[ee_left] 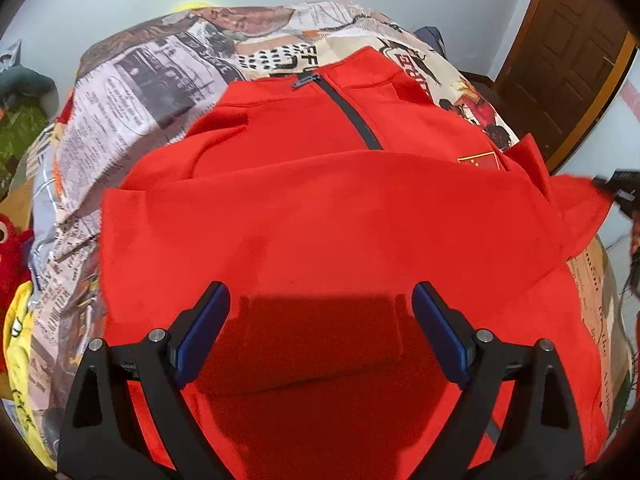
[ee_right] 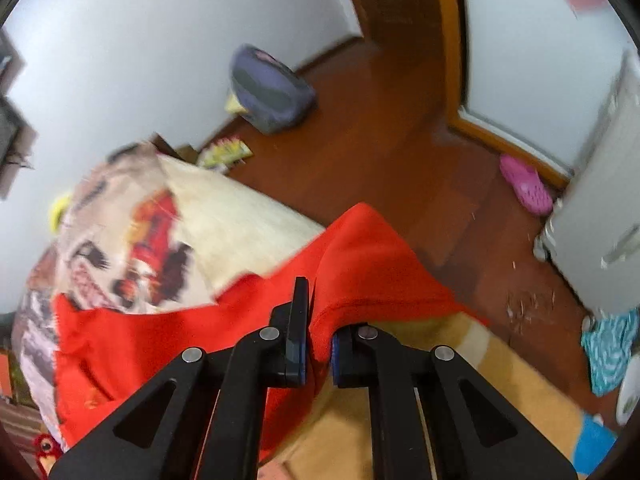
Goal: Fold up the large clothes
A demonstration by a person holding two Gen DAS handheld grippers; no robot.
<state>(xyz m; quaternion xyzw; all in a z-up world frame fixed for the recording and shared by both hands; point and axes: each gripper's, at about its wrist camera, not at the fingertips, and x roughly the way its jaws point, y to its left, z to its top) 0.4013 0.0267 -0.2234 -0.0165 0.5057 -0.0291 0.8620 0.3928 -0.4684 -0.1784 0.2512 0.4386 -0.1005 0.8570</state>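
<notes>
A large red zip-neck top [ee_left: 320, 208] lies spread on a bed with a newspaper-print cover [ee_left: 132, 92]. Its dark zipper [ee_left: 344, 108] points toward the far end. My left gripper [ee_left: 320, 300] hovers open just over the near part of the top, blue pads wide apart and nothing between them. In the right wrist view my right gripper [ee_right: 318, 312] is shut on a bunched edge of the red top [ee_right: 360, 264], at the bed's side over the floor. That gripper also shows at the right edge of the left wrist view, as a dark shape [ee_left: 620, 188] at the sleeve end.
Plush toys, red [ee_left: 10, 252] and yellow [ee_left: 18, 328], lie left of the bed. A wooden door [ee_left: 560, 60] stands at the far right. On the brown floor [ee_right: 420, 152] are a grey-blue bag [ee_right: 272, 92], a pink clog [ee_right: 526, 188] and turquoise cloth [ee_right: 612, 348].
</notes>
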